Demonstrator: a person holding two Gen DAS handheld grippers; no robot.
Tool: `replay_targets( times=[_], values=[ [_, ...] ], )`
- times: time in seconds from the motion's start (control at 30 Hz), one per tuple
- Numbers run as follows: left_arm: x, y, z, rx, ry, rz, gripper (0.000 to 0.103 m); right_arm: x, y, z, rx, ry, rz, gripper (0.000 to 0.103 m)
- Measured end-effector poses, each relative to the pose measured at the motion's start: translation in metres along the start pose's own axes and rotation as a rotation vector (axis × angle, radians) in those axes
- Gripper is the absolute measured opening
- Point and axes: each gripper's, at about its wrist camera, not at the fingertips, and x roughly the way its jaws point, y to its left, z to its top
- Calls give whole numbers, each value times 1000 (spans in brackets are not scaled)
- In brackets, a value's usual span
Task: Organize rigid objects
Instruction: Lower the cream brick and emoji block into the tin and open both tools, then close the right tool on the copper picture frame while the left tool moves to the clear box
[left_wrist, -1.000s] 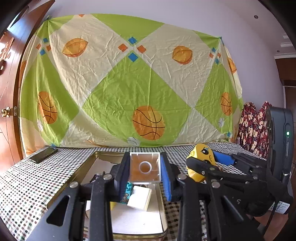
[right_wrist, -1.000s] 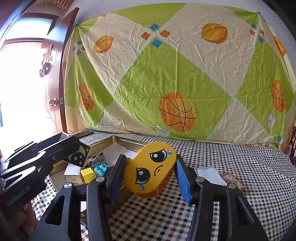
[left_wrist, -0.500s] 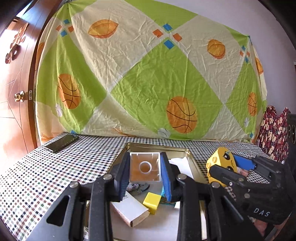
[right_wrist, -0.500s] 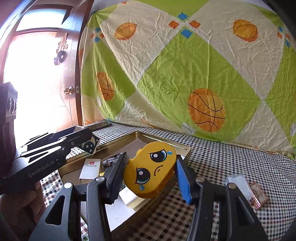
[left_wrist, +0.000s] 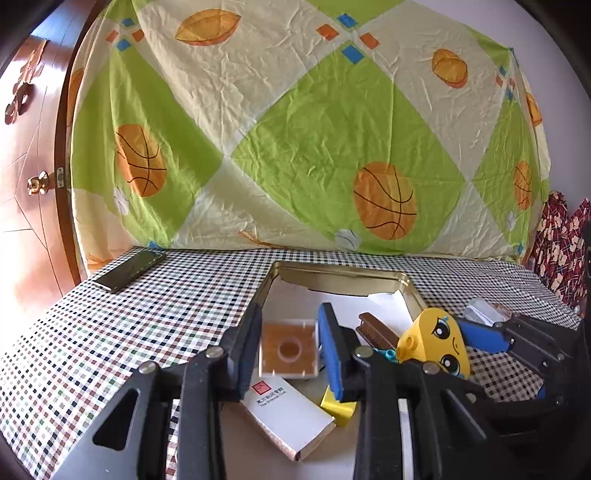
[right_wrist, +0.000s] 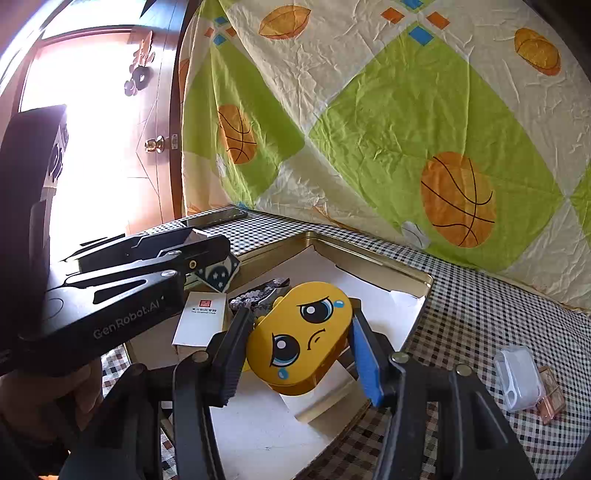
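Left gripper (left_wrist: 290, 349) just opening, clear box (left_wrist: 289, 350) loose between (blurred); right gripper (right_wrist: 297, 345) clamps yellow face toy (right_wrist: 299, 336).

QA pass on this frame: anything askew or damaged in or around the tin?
The tin's white paper liner has a ragged, torn far edge. The left gripper's jaws have just been opening; the white cube between them looks blurred, apparently loose.

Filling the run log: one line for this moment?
left gripper: jaws just opening, clear square box between | right gripper: clamps yellow crying-face block | both over gold tin tray
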Motion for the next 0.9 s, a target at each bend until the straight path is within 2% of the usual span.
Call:
replay_targets(
  times=[0.03, 0.07, 0.1, 0.13, 0.23, 0.3, 0.37, 0.53, 0.73, 0.9],
  values=[
    [-1, 0, 0, -4, -2, 5, 49, 0, -1, 0, 3, 3, -2, 59],
    [-3, 0, 0, -7, -11, 11, 67, -1, -2, -1, 3, -2, -11, 62],
    [-5, -1, -1, -6, -21, 17, 78, -5, -3, -2, 4, -15, -27, 72],
    [-8, -3, -1, -3, -30, 22, 79, -9, -5, -2, 5, -30, -37, 79],
    [-10, -8, -1, -3, -28, 13, 82, -21, -12, -2, -2, -47, -69, 81],
    [-11, -15, 0, 5, -30, 27, 96, -31, -21, -4, -13, -61, -88, 81],
    [-14, -25, 0, 25, -45, 34, 101, -44, -38, -6, -4, -69, -119, 82],
    [-16, -56, 5, 58, -49, -3, 102, -77, -100, -19, 72, -89, -226, 83],
    [-9, -115, 8, 134, -21, -100, 102, -114, -185, -42, 244, -92, -389, 83],
    [4, -166, 9, 174, 24, -183, 102, -115, -235, -56, 298, -8, -469, 83]
  ],
)
